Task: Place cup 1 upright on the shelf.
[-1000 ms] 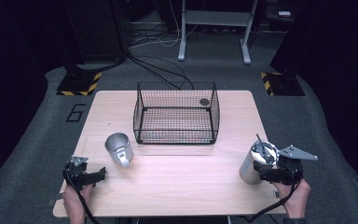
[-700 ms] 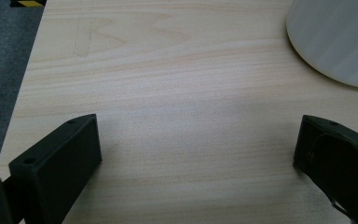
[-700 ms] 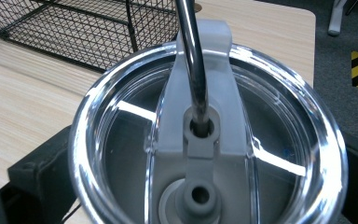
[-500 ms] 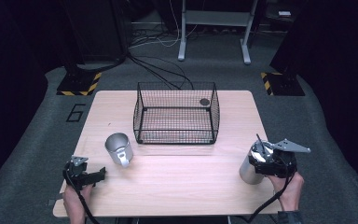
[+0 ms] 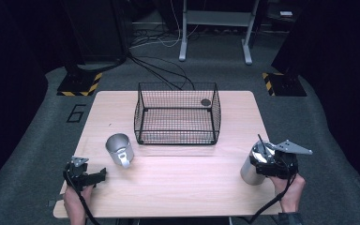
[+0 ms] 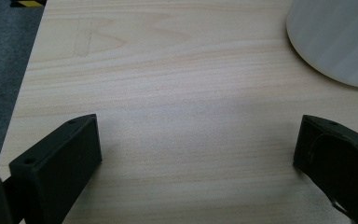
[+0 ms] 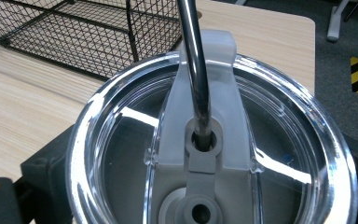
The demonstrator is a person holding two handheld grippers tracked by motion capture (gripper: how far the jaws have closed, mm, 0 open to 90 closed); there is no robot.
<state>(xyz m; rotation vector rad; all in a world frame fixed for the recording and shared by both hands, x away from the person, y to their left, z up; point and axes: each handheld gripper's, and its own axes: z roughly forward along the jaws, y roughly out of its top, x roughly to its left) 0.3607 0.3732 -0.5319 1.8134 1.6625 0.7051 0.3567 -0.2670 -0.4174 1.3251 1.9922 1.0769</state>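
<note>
The steel tumbler (image 5: 251, 169) stands upright near the front right corner of the table (image 5: 178, 187), close to the right edge; its clear lid (image 7: 205, 154) is on, and a dark straw (image 7: 193, 60) rises through the hole in the lid's grey slider; the right gripper (image 5: 271, 163) sits against the tumbler's upper part, a black jaw showing at each side of the lid in the right gripper view, so it holds the tumbler at a width set by the cup's body; the person's right hand (image 5: 288, 190) hangs over the front edge; bare wood lies between the tumbler and the wire basket (image 5: 177, 115), which stands at table centre toward the far side; a small dark disc (image 5: 206, 102) lies in the basket's far right corner; a metal mug (image 5: 119, 149) lies tilted just off the basket's front left corner; the left gripper (image 5: 86, 176) rests near the front left corner, jaws spread wide over bare wood with nothing between them, the mug's pale wall (image 6: 340, 42) beyond; the broad middle of the front half is open.
</note>
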